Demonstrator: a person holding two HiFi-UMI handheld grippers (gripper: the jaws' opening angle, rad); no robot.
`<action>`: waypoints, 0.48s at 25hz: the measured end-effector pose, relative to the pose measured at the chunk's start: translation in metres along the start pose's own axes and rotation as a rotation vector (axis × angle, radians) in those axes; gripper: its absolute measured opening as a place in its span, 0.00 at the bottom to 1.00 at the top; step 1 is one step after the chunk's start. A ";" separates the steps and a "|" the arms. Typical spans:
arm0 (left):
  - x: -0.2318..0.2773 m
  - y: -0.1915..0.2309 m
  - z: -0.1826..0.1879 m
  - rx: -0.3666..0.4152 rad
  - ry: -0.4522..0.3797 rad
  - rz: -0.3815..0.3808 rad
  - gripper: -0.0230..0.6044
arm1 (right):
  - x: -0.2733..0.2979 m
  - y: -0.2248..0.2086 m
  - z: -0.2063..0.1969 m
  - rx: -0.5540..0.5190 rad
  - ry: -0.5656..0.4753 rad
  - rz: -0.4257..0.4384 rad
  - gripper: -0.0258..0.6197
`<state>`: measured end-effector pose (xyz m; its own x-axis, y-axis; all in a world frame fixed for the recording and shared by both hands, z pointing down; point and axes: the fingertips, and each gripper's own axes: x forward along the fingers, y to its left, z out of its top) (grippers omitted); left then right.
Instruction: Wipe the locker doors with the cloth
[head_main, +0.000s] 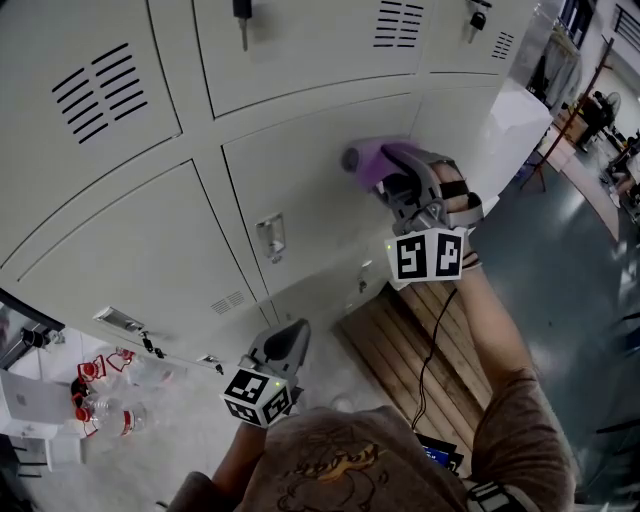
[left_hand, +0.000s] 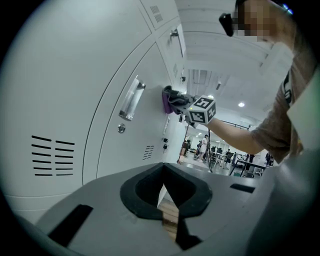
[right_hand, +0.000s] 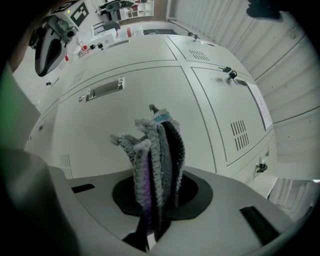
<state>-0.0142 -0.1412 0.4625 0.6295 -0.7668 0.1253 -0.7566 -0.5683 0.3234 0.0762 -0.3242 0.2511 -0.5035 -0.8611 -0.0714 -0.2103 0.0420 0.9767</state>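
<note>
Up near the right edge of a locker door (head_main: 300, 185), our right gripper (head_main: 390, 172) is clamped on the purple cloth (head_main: 360, 158). Our left gripper (head_main: 287, 345) hangs low with its jaws together and empty, well apart from it, leaving the door's left side open.

Soft, even indoor light lies on the pale locker doors (head_main: 300, 170), with only faint shadows. A ceiling lamp (left_hand: 241, 105) shines far off in the left gripper view. Both gripper views bulge and turn black at the corners; the cloth (right_hand: 157, 150), near the lens, looks slightly blurred.
</note>
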 end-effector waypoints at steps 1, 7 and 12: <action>0.000 0.000 0.000 0.000 0.000 0.000 0.04 | -0.001 0.006 -0.001 0.003 0.002 0.010 0.11; -0.002 -0.001 -0.001 0.000 0.000 0.004 0.04 | -0.002 0.036 -0.007 0.021 0.011 0.061 0.11; -0.004 -0.003 -0.003 0.000 0.003 0.006 0.04 | -0.004 0.064 -0.015 0.042 0.029 0.109 0.11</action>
<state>-0.0138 -0.1355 0.4635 0.6258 -0.7691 0.1297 -0.7601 -0.5641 0.3225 0.0775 -0.3252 0.3171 -0.5006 -0.8646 0.0418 -0.1904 0.1571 0.9690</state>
